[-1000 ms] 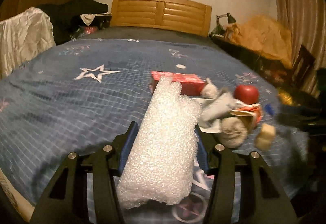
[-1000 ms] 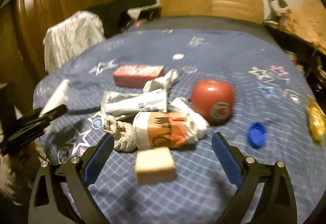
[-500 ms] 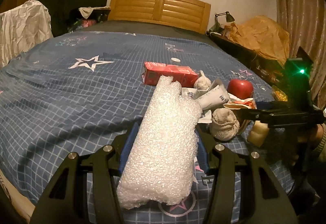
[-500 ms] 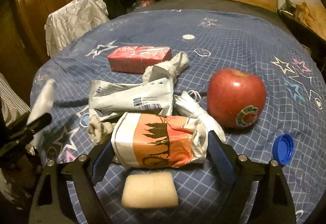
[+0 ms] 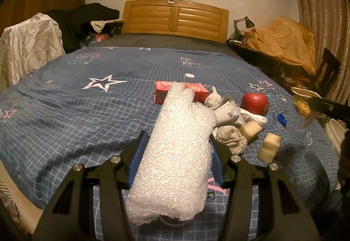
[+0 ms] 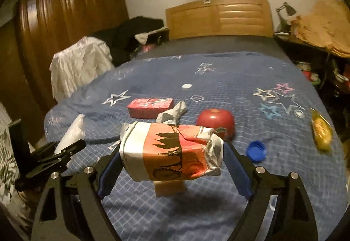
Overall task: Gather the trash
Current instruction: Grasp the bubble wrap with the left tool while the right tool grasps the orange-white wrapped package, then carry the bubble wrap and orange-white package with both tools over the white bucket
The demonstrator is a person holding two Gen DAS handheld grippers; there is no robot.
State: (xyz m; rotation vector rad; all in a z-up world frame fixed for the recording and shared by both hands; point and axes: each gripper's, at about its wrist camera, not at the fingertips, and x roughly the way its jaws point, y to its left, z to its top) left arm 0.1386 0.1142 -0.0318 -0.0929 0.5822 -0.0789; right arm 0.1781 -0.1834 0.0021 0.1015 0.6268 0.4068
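My left gripper (image 5: 176, 160) is shut on a roll of white bubble wrap (image 5: 177, 153) and holds it above the blue bedspread (image 5: 72, 114). My right gripper (image 6: 172, 162) is shut on a crumpled white and orange paper bag (image 6: 172, 151), lifted off the bed. On the bed lie a red carton (image 6: 149, 107), a red apple (image 6: 215, 120), a blue bottle cap (image 6: 256, 151), crumpled white wrappers (image 5: 229, 109), a balled grey cloth (image 5: 231, 138) and two beige sponge blocks (image 5: 270, 145). The left gripper also shows at the left of the right wrist view (image 6: 65, 149).
A wooden headboard (image 5: 175, 20) stands at the far end. Clothes and a white sheet (image 5: 28, 44) pile up at the left. A cluttered desk with a lamp (image 5: 245, 22) is at the right. A yellow wrapper (image 6: 320, 131) and a small white cap (image 6: 186, 86) lie on the bedspread.
My right gripper closed on the white and orange paper bag and lifted it off the bed. The left gripper still holds the bubble wrap, raised slightly.
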